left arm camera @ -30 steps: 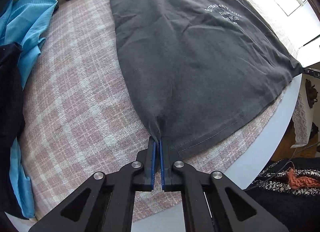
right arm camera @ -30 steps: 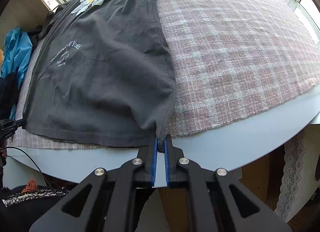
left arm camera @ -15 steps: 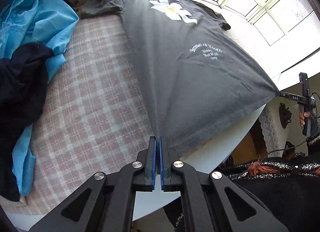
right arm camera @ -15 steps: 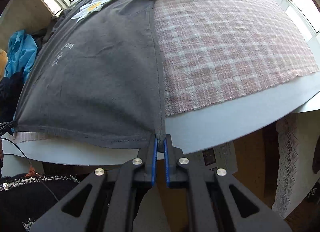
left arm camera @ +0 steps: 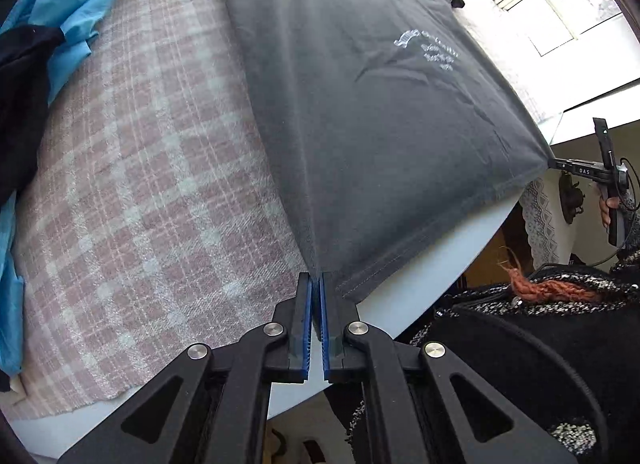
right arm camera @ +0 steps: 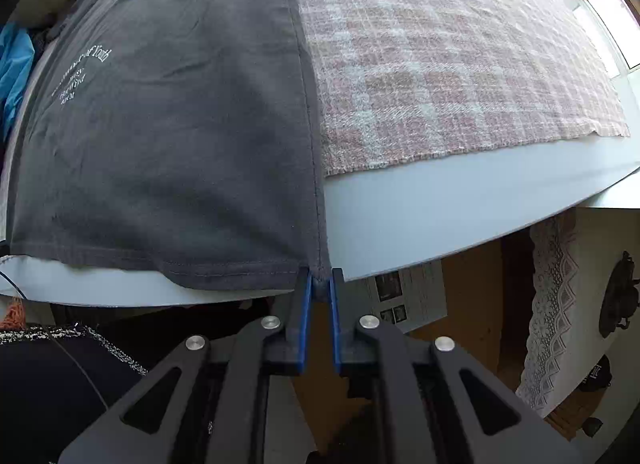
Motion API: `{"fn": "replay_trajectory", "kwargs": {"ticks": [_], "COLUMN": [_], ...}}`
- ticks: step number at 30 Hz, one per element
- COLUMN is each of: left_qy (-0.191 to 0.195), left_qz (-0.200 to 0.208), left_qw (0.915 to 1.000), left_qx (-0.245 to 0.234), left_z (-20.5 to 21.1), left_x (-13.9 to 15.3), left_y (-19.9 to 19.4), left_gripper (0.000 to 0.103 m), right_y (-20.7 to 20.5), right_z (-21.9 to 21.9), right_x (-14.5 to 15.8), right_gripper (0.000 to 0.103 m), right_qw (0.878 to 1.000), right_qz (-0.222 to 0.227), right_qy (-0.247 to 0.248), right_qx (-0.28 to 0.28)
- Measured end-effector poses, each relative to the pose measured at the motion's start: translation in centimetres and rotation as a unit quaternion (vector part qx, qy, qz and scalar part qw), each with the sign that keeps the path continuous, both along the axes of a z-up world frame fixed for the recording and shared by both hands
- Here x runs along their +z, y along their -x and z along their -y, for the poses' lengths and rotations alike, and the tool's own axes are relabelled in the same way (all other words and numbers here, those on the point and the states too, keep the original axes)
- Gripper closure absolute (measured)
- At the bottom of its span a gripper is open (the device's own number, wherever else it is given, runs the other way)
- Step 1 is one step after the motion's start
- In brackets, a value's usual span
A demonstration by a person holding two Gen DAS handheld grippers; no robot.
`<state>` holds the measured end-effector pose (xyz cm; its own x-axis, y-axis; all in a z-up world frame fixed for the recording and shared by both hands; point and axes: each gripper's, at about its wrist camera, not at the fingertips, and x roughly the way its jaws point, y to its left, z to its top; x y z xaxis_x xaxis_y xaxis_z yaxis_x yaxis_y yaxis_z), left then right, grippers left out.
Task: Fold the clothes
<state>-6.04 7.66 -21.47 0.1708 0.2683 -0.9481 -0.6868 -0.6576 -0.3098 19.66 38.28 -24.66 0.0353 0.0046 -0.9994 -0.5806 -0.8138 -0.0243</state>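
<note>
**Dark T-shirt held taut by both hem corners**

The charcoal-grey cotton T-shirt with a white daisy print and small white lettering [left arm camera: 360, 112] lies spread front-up over the pink-and-white checked woven cloth [left arm camera: 152, 184] that covers the white tabletop [right arm camera: 440, 200], its hem end reaching past the near edge. The left tool [left arm camera: 316, 304] has its blue-padded jaws nearly together, pinching one hem corner; the right tool [right arm camera: 318, 296] stands a little wider but also grips a bunched hem corner between its pads. The fabric between them runs fairly flat, with only light creases near the lettering

Judging by how it drapes, the shirt is light, soft and limp: it will sag wherever it is unsupported and will not hold a crease unless laid down flat. It looks not slippery, so a narrow pinch at the stitched hem, where the cloth is doubled, should hold well. The side seams and shoulders would be other sound places to grip

No containers show in either view. A loose heap of bright blue fabric [left arm camera: 60, 12] and a black garment [left arm camera: 20, 96] lies on the left of the tabletop, well apart from the shirt's body
</note>
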Motion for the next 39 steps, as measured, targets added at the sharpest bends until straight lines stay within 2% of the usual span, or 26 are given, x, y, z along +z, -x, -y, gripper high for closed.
{"fn": "replay_trajectory", "kwargs": {"ticks": [1, 2, 5, 7, 9, 11, 14, 17, 20, 25, 27, 29, 31, 34, 39], "left_qy": [0.011, 0.019, 0.04, 0.052, 0.051, 0.04, -0.001, -0.035, -0.024, -0.004, 0.003, 0.009, 0.014, 0.024, 0.023], "left_qz": [0.004, 0.003, 0.001, -0.006, -0.035, -0.076, -0.129, -0.162, -0.205, -0.227, -0.236, -0.245, -0.246, -0.248, -0.244], "left_qw": [0.9999, 0.9998, 0.9992, 0.9986, 0.9979, 0.9958, 0.9903, 0.9829, 0.9749, 0.9693, 0.9664, 0.9633, 0.9626, 0.9614, 0.9627], "left_qx": [0.0, 0.002, 0.006, 0.011, 0.02, 0.034, 0.053, 0.08, 0.084, 0.095, 0.103, 0.11, 0.114, 0.116, 0.115], "left_z": [0.2, 0.6, 1.7, 2.3, 2.3, 1.2, -1.8, -5.0, -8.3, -11.7, -12.5, -13.3, -13.8, -14.3, -14.5], "left_x": [-0.4, -0.3, 0.1, 0.7, 2.3, 4.0, 6.1, 6.6, 5.7, 3.4, 2.5, 1.6, 0.7, -0.6, -1.9], "left_y": [0.3, 0.7, 1.8, 2.9, 5.3, 8.8, 15.1, 21.3, 27.0, 34.3, 36.7, 39.1, 40.9, 42.8, 44.3], "left_gripper": [0.097, 0.097, 0.092, 0.092, 0.091, 0.09, 0.083, 0.08, 0.08, 0.08, 0.076, 0.072, 0.071, 0.071, 0.071], "right_y": [0.1, 0.1, 0.3, 2.4, 5.3, 10.0, 18.8, 27.8, 36.0, 45.8, 49.2, 51.8, 53.7, 54.7, 54.7], "right_z": [0.0, -0.1, -1.3, -3.0, -4.6, -5.7, -5.7, -4.5, -3.4, -3.6, -4.5, -5.5, -6.5, -7.4, -7.6], "right_x": [-0.3, 0.0, 3.2, 6.6, 9.8, 12.2, 13.4, 12.5, 9.8, 7.5, 6.4, 4.7, 2.7, 0.5, 0.2], "right_gripper": [0.081, 0.08, 0.08, 0.08, 0.08, 0.077, 0.072, 0.071, 0.071, 0.071, 0.071, 0.071, 0.071, 0.071, 0.071], "right_qw": [1.0, 0.999, 1.0, 0.999, 0.994, 0.986, 0.974, 0.964, 0.96, 0.949, 0.947, 0.95, 0.956, 0.96, 0.957], "right_qz": [0.022, 0.031, 0.014, -0.031, -0.084, -0.145, -0.194, -0.208, -0.201, -0.215, -0.224, -0.219, -0.203, -0.189, -0.201], "right_qy": [0.001, 0.0, -0.01, -0.041, -0.07, -0.081, -0.076, -0.069, -0.037, -0.022, -0.023, -0.016, -0.009, 0.001, 0.002], "right_qx": [0.005, 0.008, 0.008, 0.006, 0.011, 0.032, 0.088, 0.147, 0.194, 0.23, 0.23, 0.221, 0.212, 0.205, 0.211]}}
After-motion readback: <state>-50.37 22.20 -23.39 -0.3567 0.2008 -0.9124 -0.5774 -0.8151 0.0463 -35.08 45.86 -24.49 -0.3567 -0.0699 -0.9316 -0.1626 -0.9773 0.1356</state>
